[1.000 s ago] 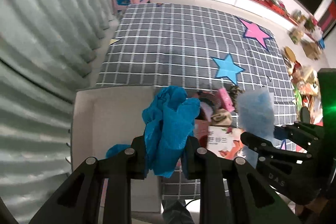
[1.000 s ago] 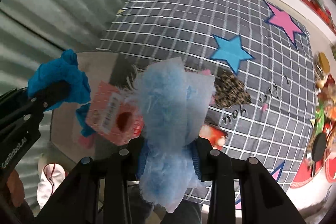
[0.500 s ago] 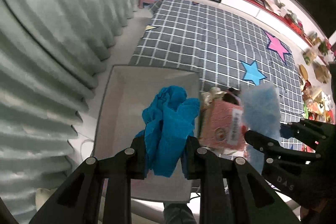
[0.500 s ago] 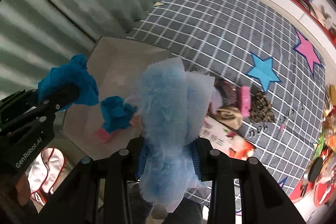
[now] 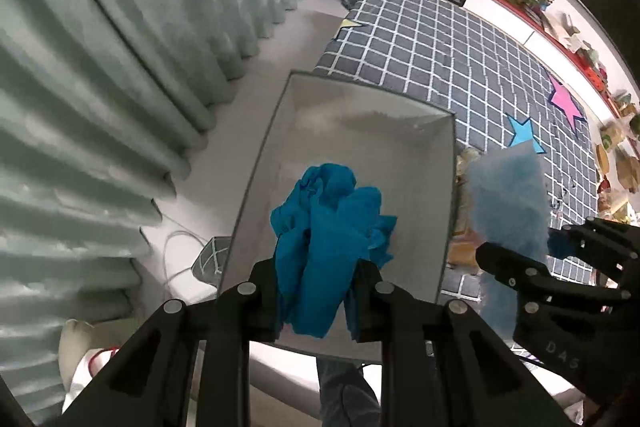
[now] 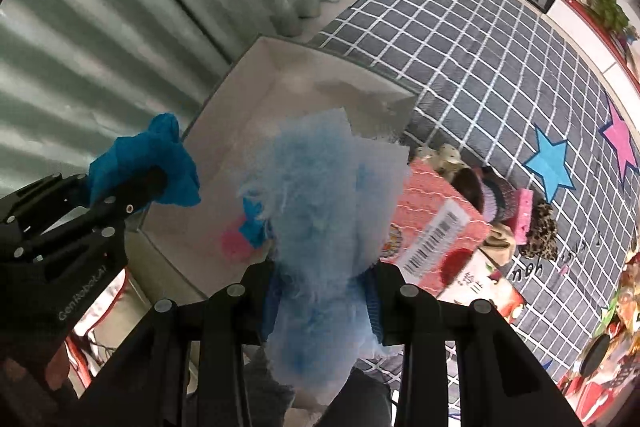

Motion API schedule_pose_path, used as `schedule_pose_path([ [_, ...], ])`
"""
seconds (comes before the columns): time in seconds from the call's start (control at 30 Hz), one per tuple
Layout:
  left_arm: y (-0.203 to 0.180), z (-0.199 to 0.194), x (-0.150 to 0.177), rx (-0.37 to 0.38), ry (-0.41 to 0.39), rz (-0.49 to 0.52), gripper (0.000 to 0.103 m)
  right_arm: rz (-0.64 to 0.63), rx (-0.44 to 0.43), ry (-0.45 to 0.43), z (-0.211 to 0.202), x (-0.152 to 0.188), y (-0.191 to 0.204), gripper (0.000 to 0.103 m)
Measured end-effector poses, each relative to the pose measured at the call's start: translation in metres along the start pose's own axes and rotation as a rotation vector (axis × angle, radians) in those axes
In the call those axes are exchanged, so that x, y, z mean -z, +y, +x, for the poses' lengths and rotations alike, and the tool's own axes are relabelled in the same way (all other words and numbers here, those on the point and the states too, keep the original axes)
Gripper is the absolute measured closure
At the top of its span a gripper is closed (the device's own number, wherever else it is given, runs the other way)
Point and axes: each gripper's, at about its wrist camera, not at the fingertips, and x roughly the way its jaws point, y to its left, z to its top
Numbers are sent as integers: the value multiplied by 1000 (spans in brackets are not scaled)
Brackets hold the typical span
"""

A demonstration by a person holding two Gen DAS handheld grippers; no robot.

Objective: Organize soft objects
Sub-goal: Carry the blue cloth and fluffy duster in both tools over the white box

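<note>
Now | tools: two, each gripping one cloth (image 5: 328, 227) (image 6: 324, 211) | bins (image 5: 360, 115): one

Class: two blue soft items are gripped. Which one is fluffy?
The pale blue fluffy piece in the right gripper; the left gripper holds a smooth, deeper-blue crumpled cloth.

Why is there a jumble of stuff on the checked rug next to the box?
Soft things and a pink packet lie heaped on the rug beside the grey box, not in it. Nothing looks spilled or torn.
</note>
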Motion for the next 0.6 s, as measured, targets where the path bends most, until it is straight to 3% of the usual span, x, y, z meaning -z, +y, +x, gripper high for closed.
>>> schedule_pose_path([
  [0.6, 11, 17, -3, 12, 36, -9, 78, -21, 0, 29, 12, -18, 12, 65],
])
